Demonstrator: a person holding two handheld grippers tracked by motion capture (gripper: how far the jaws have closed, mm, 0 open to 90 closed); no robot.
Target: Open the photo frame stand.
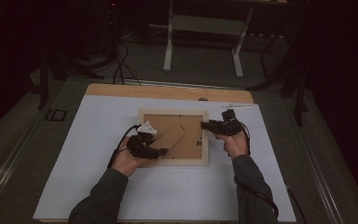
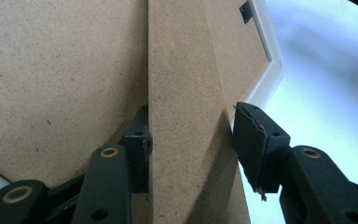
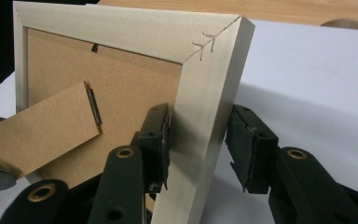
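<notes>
A pale wooden picture frame (image 1: 172, 113) lies face down on the white sheet, its brown backing (image 2: 60, 70) up. A fibreboard stand leg (image 1: 170, 137) is hinged to the backing and angles toward the lower left. My left gripper (image 1: 163, 150) comes in from the lower left. In the left gripper view it (image 2: 191, 140) is shut on the stand leg (image 2: 186, 116), a pad on each side. My right gripper (image 1: 204, 125) reaches in from the right. In the right gripper view it (image 3: 198, 140) clamps the frame's right rail (image 3: 205, 93) near a corner.
The white sheet (image 1: 168, 196) covers a wooden table (image 1: 121, 89). A thin white stick (image 1: 237, 106) lies just behind the frame's right corner, and a small round object (image 1: 203, 99) sits at the sheet's far edge. Metal table legs (image 1: 168, 46) and cables stand on the dark floor beyond.
</notes>
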